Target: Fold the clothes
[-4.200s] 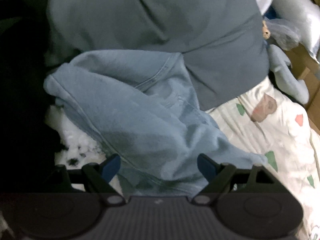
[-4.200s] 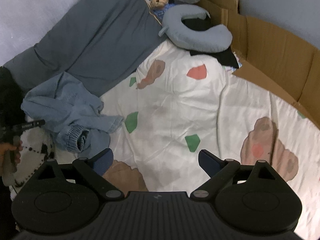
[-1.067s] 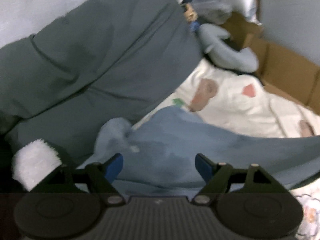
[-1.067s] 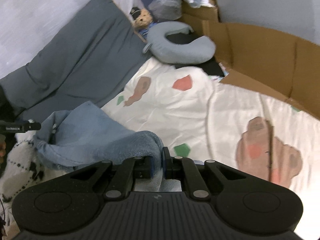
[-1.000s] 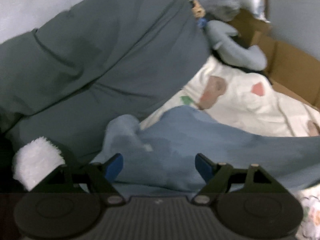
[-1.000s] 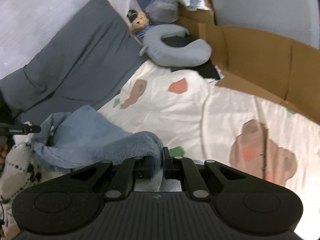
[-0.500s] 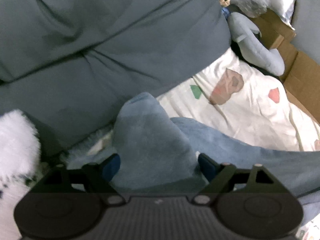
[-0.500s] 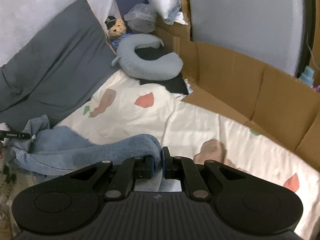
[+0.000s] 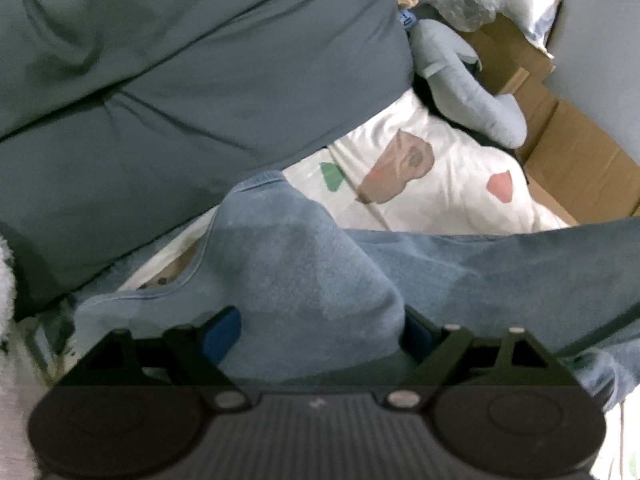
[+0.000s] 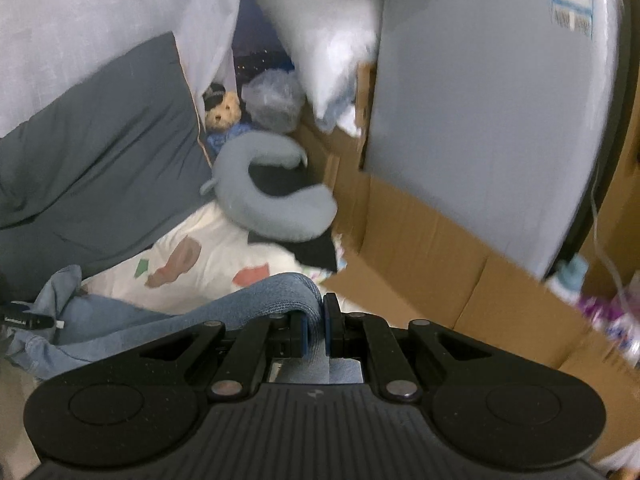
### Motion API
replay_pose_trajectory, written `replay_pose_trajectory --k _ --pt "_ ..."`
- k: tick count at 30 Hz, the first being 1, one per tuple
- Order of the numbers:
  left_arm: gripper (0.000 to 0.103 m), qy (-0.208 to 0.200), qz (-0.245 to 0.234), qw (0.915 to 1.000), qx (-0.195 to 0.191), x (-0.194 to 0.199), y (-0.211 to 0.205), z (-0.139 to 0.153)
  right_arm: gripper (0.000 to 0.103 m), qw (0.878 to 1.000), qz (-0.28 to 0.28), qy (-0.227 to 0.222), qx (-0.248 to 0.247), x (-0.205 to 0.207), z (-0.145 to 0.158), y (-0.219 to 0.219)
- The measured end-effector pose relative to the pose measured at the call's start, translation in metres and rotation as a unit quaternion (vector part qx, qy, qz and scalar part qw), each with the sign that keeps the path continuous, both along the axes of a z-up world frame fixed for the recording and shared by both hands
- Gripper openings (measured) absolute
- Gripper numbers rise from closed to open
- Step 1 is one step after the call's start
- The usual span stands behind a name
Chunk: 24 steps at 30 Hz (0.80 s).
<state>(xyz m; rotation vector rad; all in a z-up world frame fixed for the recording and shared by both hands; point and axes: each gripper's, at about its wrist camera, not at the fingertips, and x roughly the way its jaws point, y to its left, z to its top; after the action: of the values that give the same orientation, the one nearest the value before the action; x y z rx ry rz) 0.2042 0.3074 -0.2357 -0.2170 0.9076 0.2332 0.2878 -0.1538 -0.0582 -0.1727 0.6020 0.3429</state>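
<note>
A light blue sweatshirt-like garment [image 9: 304, 272] lies on a white bedsheet with coloured patches [image 9: 440, 184]. My left gripper [image 9: 320, 332] is open wide, and a rounded hump of the garment fills the gap between its blue pads. From there the cloth stretches away to the right. In the right wrist view my right gripper [image 10: 315, 320] is shut on a fold of the same blue garment [image 10: 120, 320], held up above the sheet [image 10: 224, 256]. The cloth trails down to the left from it.
A grey duvet [image 9: 180, 80] is bunched along the left and back. A blue-grey neck pillow [image 10: 276, 208], a teddy bear [image 10: 224, 114] and a plastic bag sit at the back corner. Cardboard walls [image 10: 420, 240] and a grey panel bound the right side.
My right gripper has risen with the blue garment, pulling it into a taut band. My left gripper has dipped toward the garment, and its hump now sits between the open fingers.
</note>
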Motion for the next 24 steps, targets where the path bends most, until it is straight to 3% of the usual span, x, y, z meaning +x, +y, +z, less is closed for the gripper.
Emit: replay_pose_trajectory --k 3,6,10,13,16,17,18,21,24 --pt "0.086 -0.003 -0.001 1.0000 -0.005 0.002 -0.004 -0.001 0.006 1.000 0.000 -0.018 -0.019 0.004 0.008 0.005" --pt "0.086 0.004 -0.004 1.0000 0.006 0.004 -0.007 -0.005 0.006 0.999 -0.008 -0.008 -0.035 0.013 -0.005 0.007" --pt "0.083 0.013 -0.016 0.9997 0.017 0.004 -0.009 -0.012 0.008 0.998 -0.023 0.060 -0.026 0.030 -0.052 0.000" --pt "0.075 0.010 -0.030 0.9993 0.020 0.002 -0.010 -0.014 0.008 0.993 -0.033 0.111 -0.019 0.033 -0.087 -0.007" --pt "0.058 0.008 -0.046 0.9986 0.025 -0.001 -0.012 -0.014 0.012 0.990 -0.032 0.132 -0.021 0.023 -0.108 -0.010" --pt "0.048 0.007 -0.051 0.9984 0.025 -0.001 -0.013 -0.013 0.017 0.990 -0.033 0.134 -0.026 0.019 -0.111 -0.011" --pt "0.037 0.007 -0.054 0.9983 0.022 -0.002 -0.014 -0.012 0.030 0.990 -0.036 0.136 -0.029 0.015 -0.113 -0.013" --pt "0.014 0.007 -0.059 0.9982 0.008 -0.002 -0.017 -0.008 0.040 0.989 -0.049 0.139 -0.022 0.007 -0.113 -0.022" --pt "0.005 0.001 -0.067 0.9977 -0.002 -0.005 -0.021 -0.001 0.045 0.987 -0.062 0.145 -0.002 -0.001 -0.107 -0.034"
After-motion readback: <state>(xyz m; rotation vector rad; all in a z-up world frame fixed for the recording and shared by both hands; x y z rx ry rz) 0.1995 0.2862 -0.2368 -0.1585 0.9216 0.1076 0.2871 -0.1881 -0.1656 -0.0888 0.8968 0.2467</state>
